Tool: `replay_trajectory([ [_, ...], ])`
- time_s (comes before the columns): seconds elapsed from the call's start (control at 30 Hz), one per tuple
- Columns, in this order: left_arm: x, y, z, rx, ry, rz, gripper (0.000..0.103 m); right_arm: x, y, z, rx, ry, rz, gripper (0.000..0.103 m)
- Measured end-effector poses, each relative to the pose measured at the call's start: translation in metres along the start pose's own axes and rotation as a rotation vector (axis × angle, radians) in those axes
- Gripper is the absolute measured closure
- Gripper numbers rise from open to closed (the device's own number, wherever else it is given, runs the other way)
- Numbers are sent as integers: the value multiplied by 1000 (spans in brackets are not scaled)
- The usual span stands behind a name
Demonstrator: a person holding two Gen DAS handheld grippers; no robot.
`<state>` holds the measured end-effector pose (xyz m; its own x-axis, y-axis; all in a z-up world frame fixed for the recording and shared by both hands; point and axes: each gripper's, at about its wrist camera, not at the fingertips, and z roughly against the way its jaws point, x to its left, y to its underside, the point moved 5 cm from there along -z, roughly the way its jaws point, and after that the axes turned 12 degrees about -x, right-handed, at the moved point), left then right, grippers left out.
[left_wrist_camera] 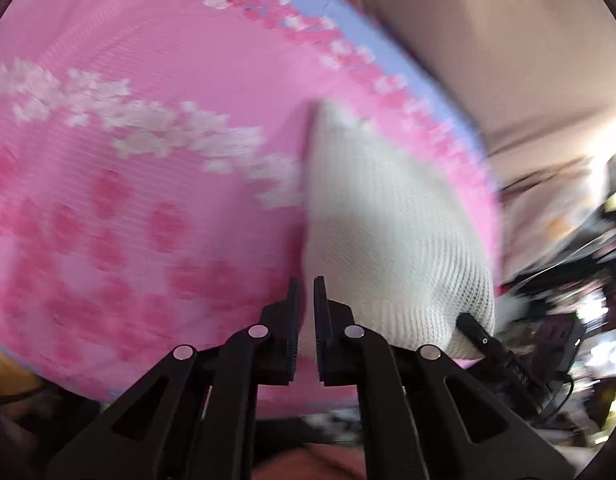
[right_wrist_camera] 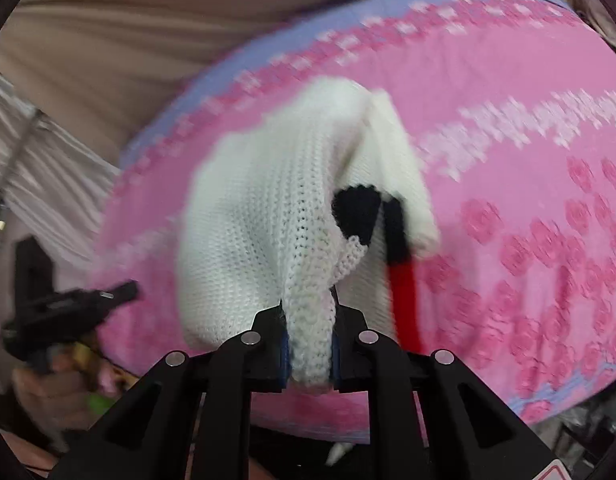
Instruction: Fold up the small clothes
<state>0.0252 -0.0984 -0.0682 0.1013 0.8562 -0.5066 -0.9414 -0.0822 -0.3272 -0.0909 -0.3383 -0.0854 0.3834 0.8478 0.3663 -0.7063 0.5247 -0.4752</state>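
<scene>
Left wrist view looks forward along its fingers [left_wrist_camera: 286, 332], close and low over the pink cover [left_wrist_camera: 148, 200], with the white knit [left_wrist_camera: 387, 220] just ahead to the right. Right wrist view faces the same cover [right_wrist_camera: 507, 180] from close in, knit [right_wrist_camera: 260, 220] filling its centre. Both share cover, knit and the beige curtain [left_wrist_camera: 487, 40] behind; each sees the other gripper at its edge.

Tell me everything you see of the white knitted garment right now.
The white knitted garment is a small chunky-knit piece with a black patch and a black-and-red strip. It hangs bunched and draped, lifted above the pink floral mat. The right gripper has its jaws shut on a gathered fold; the left gripper, nearly closed, holds nothing.
</scene>
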Motion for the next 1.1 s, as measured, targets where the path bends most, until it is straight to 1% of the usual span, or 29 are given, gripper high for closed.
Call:
replay_trajectory([
  [0.03, 7, 5, -3, 5, 7, 44, 99, -23, 18, -16, 55, 44, -37, 88],
  [0.07, 11, 6, -3, 12, 36, 88, 99, -37, 29, -23, 78, 25, -103, 90],
  [0.1, 11, 8, -1, 12, 58, 124, 98, -44, 31, -17, 60, -21, -189, 88],
  [0.13, 8, 8, 2, -2, 61, 121, 96, -44, 27, -11, 58, -39, -223, 81],
  [0.17, 4, 6, 6, -23, 59, 95, 95, -41, 22, -6, 51, -40, -224, 77],
  [0.2, -3, 4, 9, -45, 52, 49, 94, -35, 11, 1, 28, -32, -198, 76],
  [0.27, -19, 2, 12, -60, 44, -53, 90, -21, -10, 10, -17, -42, -135, 76],
  [0.3, -27, 1, 12, -64, 38, -89, 84, -14, -23, 12, -45, -42, -109, 71],
  [0.33, -37, -1, 11, -75, 30, -129, 77, -11, -33, 12, -73, -35, -91, 59],
  [0.37, -48, -3, 10, -89, 32, -164, 74, -10, -42, 10, -93, -22, -76, 55],
  [0.4, -55, -4, 8, -95, 35, -181, 70, -8, -50, 4, -98, -11, -64, 54],
  [0.43, -61, -4, 4, -96, 35, -190, 68, -8, -55, -2, -92, -13, -58, 54],
  [0.53, -70, -3, -8, -82, 47, -186, 68, -10, -67, -23, -71, -42, -68, 53],
  [0.57, -73, -2, -10, -79, 49, -190, 68, -7, -66, -25, -74, -50, -65, 53],
  [0.6, -75, -2, -13, -79, 43, -194, 67, -5, -69, -32, -74, -61, -45, 66],
  [0.63, -77, -2, -15, -77, 35, -196, 66, -2, -69, -37, -75, -59, -15, 87],
  [0.67, -78, -1, -16, -76, 31, -195, 66, -2, -72, -36, -83, -46, 5, 90],
  [0.73, -78, -2, -16, -83, 21, -191, 66, 3, -88, -16, -145, -44, 27, 92],
  [0.77, -78, -4, -14, -96, 21, -192, 66, 3, -95, -5, -180, -37, 45, 92],
  [0.8, -78, -5, -14, -104, 16, -191, 65, 2, -100, -3, -196, -27, 63, 93],
  [0.83, -77, -6, -15, -110, 11, -188, 63, -5, -101, -8, -188, 3, 85, 92],
  [0.87, -76, -6, -18, -107, 10, -184, 63, -12, -98, -19, -155, 30, 100, 92],
  [0.9, -75, -6, -22, -104, 10, -182, 63, -25, -90, -39, -84, 40, 101, 90],
  [0.93, -74, -5, -28, -96, 7, -177, 63, -32, -85, -45, -69, 7, 69, 87],
  [0.97, -72, -4, -34, -84, 0, -169, 63, -35, -86, -42, -82, -17, 26, 86],
  [1.0, -72, -4, -37, -77, 3, -163, 63, -34, -88, -33, -93, -26, -2, 83],
  [1.07, -71, -6, -41, -82, 6, -145, 63, -29, -90, -20, -126, -7, 1, 72],
  [1.1, -71, -7, -44, -83, 13, -137, 63, -29, -90, -13, -142, 5, 6, 63],
])
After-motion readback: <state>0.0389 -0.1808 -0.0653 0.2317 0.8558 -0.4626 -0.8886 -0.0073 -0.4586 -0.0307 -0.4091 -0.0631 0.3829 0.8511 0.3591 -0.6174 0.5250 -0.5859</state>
